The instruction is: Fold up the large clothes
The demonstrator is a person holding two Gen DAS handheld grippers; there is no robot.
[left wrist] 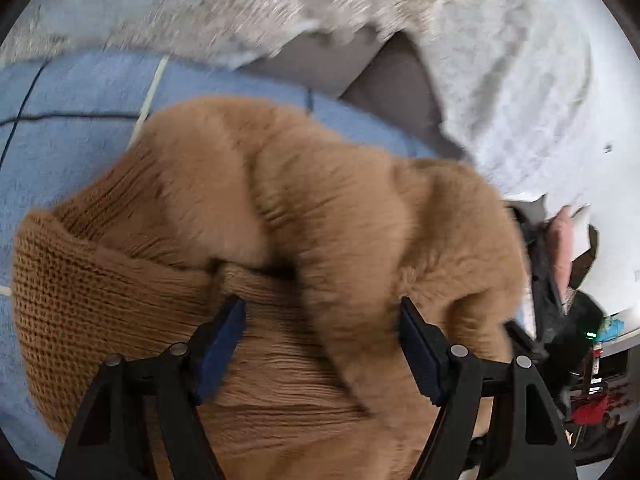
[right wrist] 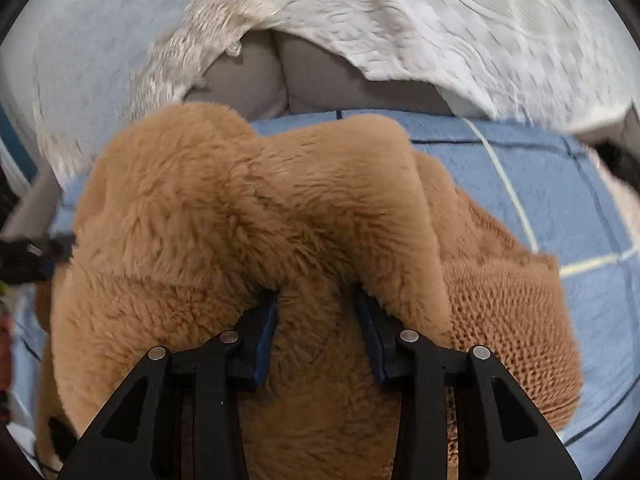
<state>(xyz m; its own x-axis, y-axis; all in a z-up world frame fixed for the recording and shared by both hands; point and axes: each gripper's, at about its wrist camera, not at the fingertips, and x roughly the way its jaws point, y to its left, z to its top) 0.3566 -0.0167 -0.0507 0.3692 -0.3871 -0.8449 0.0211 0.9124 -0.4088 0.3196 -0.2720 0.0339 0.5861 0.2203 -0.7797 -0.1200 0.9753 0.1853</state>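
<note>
1. A blue blanket (right wrist: 540,184) lies under a white cover (right wrist: 460,20).
2. A brown sweater (left wrist: 280,200) is heaped on the blanket.
3. The left gripper (left wrist: 322,312) is spread over its ribbed knit.
4. The right gripper (right wrist: 318,300) pinches a furry fold.

You get soft, even daylight in both wrist views, bright and without glare. Motion blur smears the pale blanket (left wrist: 500,60) at the far side and the far edge of the brown garment (right wrist: 240,208); near knit ribs stay fairly sharp. Shadow pools only in the garment's folds. The fisheye bends the blue checked sheet (right wrist: 540,184), and black vignette rings the corners.
</note>
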